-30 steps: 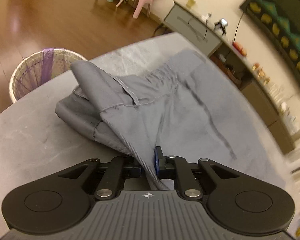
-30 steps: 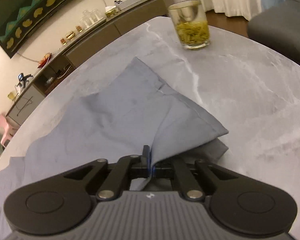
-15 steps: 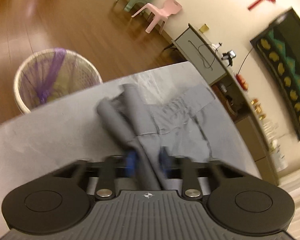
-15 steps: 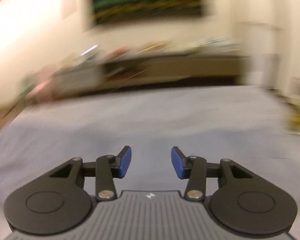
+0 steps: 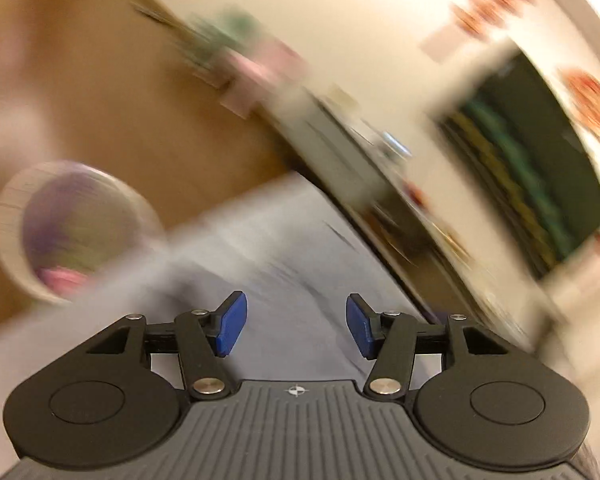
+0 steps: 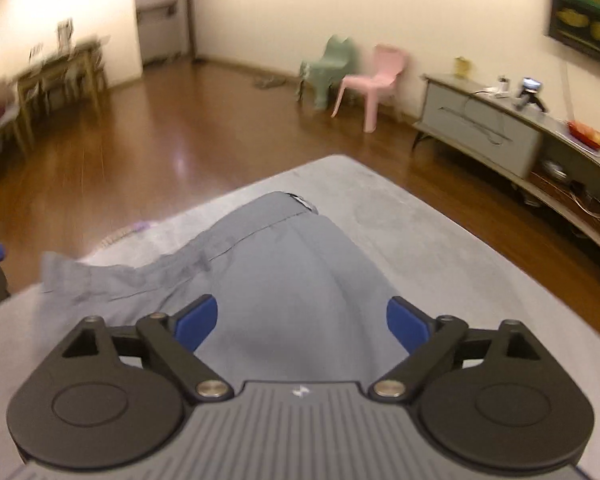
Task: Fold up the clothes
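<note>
Grey marble worktop (image 6: 440,248) now carries the grey garment (image 6: 284,272) lying free: left tool (image 5: 292,322) and right tool (image 6: 302,320), clamped on cloth a second ago, are both released, so that fold looks finished; regrasping comes next.

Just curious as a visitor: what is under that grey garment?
The garment lies on a grey table, whose top shows around it. Wood floor lies beyond the table edge. Whatever sits directly beneath the cloth is covered, so I cannot tell.
</note>
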Demonstrator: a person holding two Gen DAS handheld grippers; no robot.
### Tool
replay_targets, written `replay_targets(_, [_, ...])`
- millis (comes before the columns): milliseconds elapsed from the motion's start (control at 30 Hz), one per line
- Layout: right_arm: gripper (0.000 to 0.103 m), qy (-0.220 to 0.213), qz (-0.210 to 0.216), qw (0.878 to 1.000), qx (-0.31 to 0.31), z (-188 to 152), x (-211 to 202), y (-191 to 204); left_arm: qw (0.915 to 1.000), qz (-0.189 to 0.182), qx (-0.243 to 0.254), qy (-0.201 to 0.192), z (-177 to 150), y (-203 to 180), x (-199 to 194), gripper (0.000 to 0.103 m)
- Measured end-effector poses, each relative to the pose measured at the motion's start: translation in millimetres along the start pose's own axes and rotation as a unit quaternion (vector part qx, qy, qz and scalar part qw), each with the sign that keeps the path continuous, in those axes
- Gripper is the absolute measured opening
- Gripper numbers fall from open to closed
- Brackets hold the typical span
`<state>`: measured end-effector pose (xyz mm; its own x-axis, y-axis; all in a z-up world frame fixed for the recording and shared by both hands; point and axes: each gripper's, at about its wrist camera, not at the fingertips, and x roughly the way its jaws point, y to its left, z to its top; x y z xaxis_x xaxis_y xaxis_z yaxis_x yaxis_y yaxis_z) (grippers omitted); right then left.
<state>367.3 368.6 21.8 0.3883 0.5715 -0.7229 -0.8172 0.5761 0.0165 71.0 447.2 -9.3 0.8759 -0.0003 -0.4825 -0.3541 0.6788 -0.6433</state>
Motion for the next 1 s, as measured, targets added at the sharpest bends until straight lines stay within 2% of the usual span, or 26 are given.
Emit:
replay_targets(33, [0.094,0.014,0.002,1.0,-0.002,6,18,-6,0.9993,-0.015,0.021,0.028,-5,-6,15,0.056])
replay_targets(67, [0.094,0.028,0.005,1.0,-0.005,11,37,-12,0.9973,-0.009,0.045,0.058,-12,-11,32,0.056])
replay_targets(133, [0.093,0.052,0.016,0.999,-0.005,14,60,-18,0.9917,0.019,0.074,0.103,-24,-10,55,0.056])
replay_targets(167, [0.087,0.063,0.026,0.998,-0.003,13,69,-21,0.9893,0.031,0.082,0.117,-27,-6,63,0.055])
replay_targets(200, [0.078,0.074,0.043,0.996,-0.001,10,73,-27,0.9877,0.038,0.086,0.125,-28,-3,68,0.053])
replay_targets(233, [0.048,0.079,0.066,0.995,0.0,7,74,-27,0.9876,0.039,0.086,0.126,-27,1,69,0.05])
replay_targets(267, [0.023,0.076,0.089,0.993,0.0,5,70,-25,0.9879,0.038,0.084,0.125,-25,4,70,0.05])
replay_targets(300, [0.022,0.058,0.093,0.994,-0.012,2,60,-18,0.9887,0.037,0.08,0.121,-23,6,68,0.05])
replay_targets(367, [0.005,0.016,0.087,0.995,-0.045,-8,35,1,0.9903,0.041,0.074,0.11,-21,5,66,0.051])
replay_targets(433, [0.004,-0.028,0.073,0.994,-0.08,-20,4,22,0.9925,0.048,0.06,0.095,-20,2,62,0.052])
replay_targets(467, [0.004,-0.054,0.051,0.99,-0.121,-35,-14,43,0.9935,0.052,0.052,0.086,-19,1,59,0.052])
replay_targets(533, [0.004,-0.096,-0.001,0.972,-0.214,-66,-47,91,0.9958,0.055,0.029,0.067,-15,2,52,0.053])
replay_targets(600, [0.004,-0.107,-0.03,0.949,-0.296,-109,-66,137,0.9973,0.056,0.007,0.048,-9,4,45,0.055])
replay_targets(733, [0.003,-0.099,-0.063,0.921,-0.371,-163,-76,179,0.9967,0.069,0.013,0.042,-8,-1,44,0.055])
replay_targets(800, [0.003,-0.086,-0.065,0.921,-0.374,-171,-78,182,0.9958,0.078,0.017,0.045,-11,-2,47,0.055])
replay_targets(867, [0.003,-0.077,-0.069,0.927,-0.359,-169,-78,178,0.9949,0.087,0.02,0.047,-13,-2,51,0.055])
replay_targets(933, [0.003,-0.075,-0.073,0.94,-0.324,-160,-80,167,0.9944,0.091,0.021,0.049,-13,-2,55,0.055])
replay_targets(1000, [0.003,-0.077,-0.07,0.96,-0.262,-137,-80,152,0.9937,0.096,0.022,0.053,-13,-2,59,0.055])
